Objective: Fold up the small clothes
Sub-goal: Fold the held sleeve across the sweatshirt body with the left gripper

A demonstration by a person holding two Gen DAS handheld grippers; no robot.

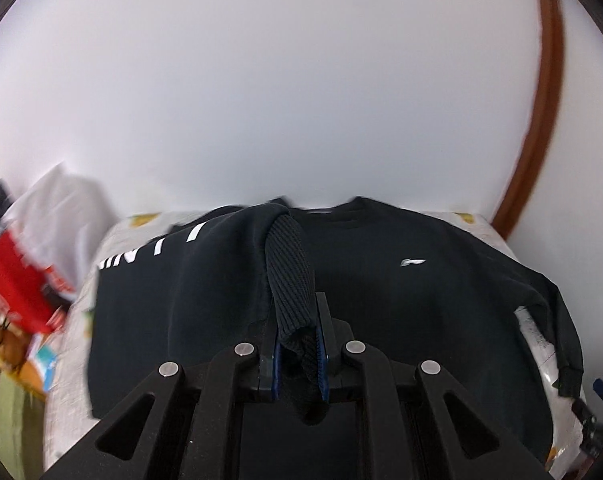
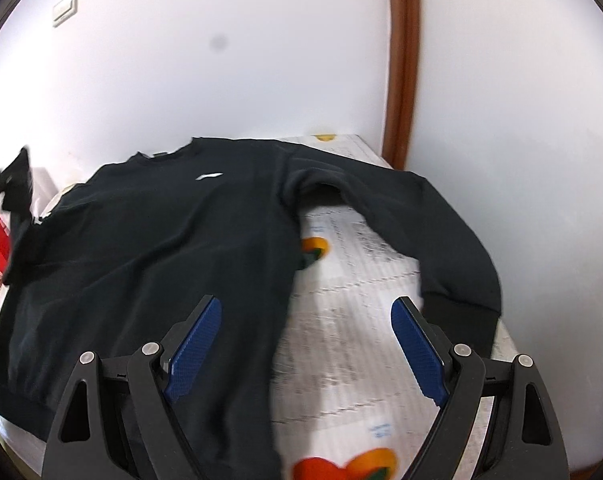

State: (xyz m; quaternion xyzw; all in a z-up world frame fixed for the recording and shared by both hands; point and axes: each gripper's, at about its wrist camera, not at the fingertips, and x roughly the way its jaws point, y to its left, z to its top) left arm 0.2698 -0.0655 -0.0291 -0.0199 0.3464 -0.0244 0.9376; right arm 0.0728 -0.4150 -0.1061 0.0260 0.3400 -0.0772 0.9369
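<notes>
A black sweatshirt [image 2: 149, 240] with a small white chest logo [image 2: 209, 176] lies flat on a table covered with a white printed cloth [image 2: 353, 280]. It also shows in the left wrist view [image 1: 401, 304]. My left gripper [image 1: 297, 344] is shut on the ribbed cuff [image 1: 291, 276] of one sleeve, which is drawn over the sweatshirt's body. My right gripper [image 2: 305, 320] is open and empty above the cloth, between the sweatshirt's side edge and the other sleeve [image 2: 433, 240], whose cuff [image 2: 461, 320] lies just beyond the right finger.
A white wall stands right behind the table, with a brown door frame [image 2: 399, 72] at the right. Left of the table are a red box [image 1: 13, 284], a white garment [image 1: 61, 216] and other clutter. The table's right edge is close to the free sleeve.
</notes>
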